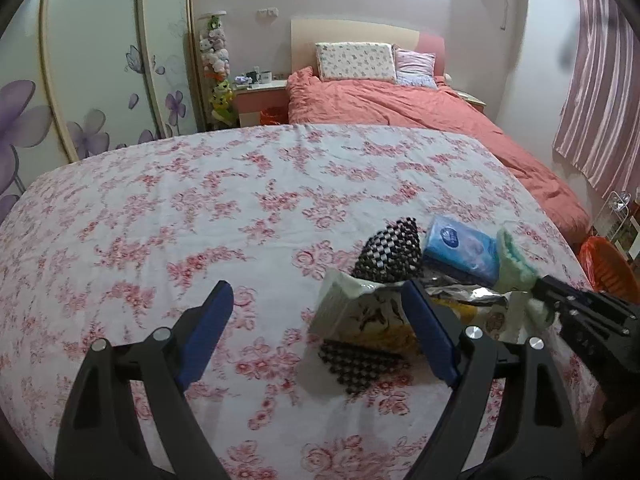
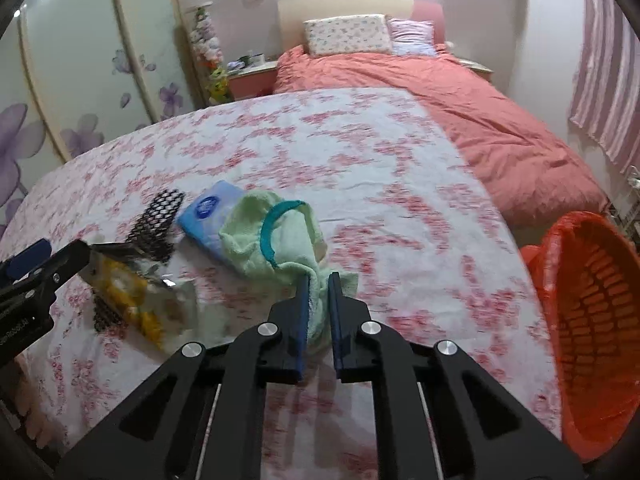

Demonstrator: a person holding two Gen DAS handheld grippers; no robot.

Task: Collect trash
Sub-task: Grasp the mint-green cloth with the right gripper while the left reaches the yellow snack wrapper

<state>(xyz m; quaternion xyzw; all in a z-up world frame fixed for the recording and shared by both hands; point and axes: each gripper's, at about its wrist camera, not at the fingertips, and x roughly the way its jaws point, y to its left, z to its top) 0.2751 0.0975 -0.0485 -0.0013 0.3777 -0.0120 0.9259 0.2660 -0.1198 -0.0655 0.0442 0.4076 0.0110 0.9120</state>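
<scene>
A pile of trash lies on the floral cloth. It holds a yellow-and-white snack wrapper [image 1: 360,316] [image 2: 132,292], black netting [image 1: 390,250] [image 2: 158,216], a blue tissue pack [image 1: 460,250] [image 2: 208,216] and a pale green cloth with a teal band [image 2: 272,236] [image 1: 516,260]. My left gripper [image 1: 320,300] is open, its right finger over the wrapper. My right gripper [image 2: 318,280] is shut on the green cloth's near edge. An orange basket lined with a red bag [image 2: 592,280] [image 1: 604,264] stands to the right.
The floral-covered surface [image 1: 200,220] [image 2: 400,180] stretches ahead. Beyond it is a bed with a coral duvet [image 1: 400,108] [image 2: 480,120] and pillows. A nightstand [image 1: 260,96] and wardrobe doors are at the left, striped curtains [image 1: 596,80] at the right.
</scene>
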